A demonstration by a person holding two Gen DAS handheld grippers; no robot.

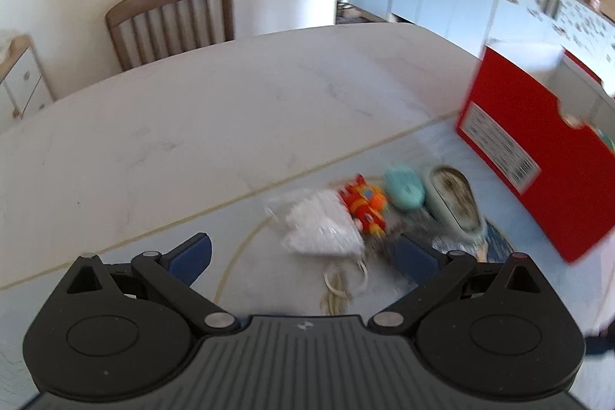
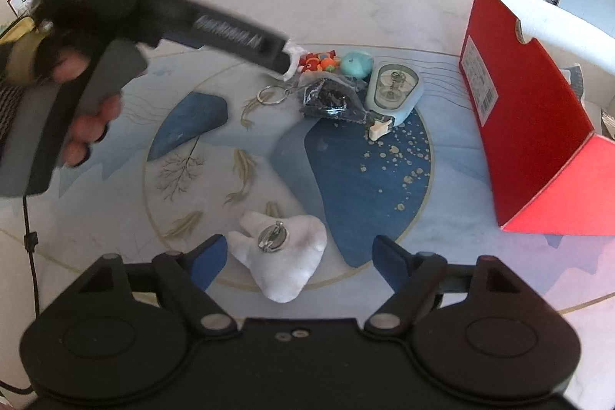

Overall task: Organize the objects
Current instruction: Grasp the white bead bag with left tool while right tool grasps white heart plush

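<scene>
Pale walls and a wooden chair (image 1: 173,18) are framing a marble desk (image 1: 192,110) carrying a blue printed mat (image 1: 442,148), and in the left wrist view the left claw (image 1: 303,256) is hanging with its jaws spread and nothing between the pads. Just ahead of it, a white pouch on a key ring (image 1: 321,229) is lying almost between the fingertips, with an orange toy (image 1: 365,206), a teal plush (image 1: 405,189) and a tape dispenser (image 1: 457,202) trailing off to the claw's right; a red box (image 1: 538,156) is standing well to the right, its open side facing away. This picture is blurred, so I cannot tell whether the right pad is brushing the dark packet beside it. In the right wrist view the right claw (image 2: 296,262) is also standing spread, pinching nothing, with a white heart-shaped cushion (image 2: 280,252) bearing a metal clasp lying directly between its fingertips, nearer the left pad. Far ahead, the dark glitter packet (image 2: 330,98) is sitting with the other small things, and the red box is rising to the claw's right. A good grip here likely means centring the cushion first, lowering until the pads are bracketing its soft flanks, then closing on the stuffing rather than the clasp, which could slip. The left claw should probably be squeezing the pouch body, not its ring.
</scene>
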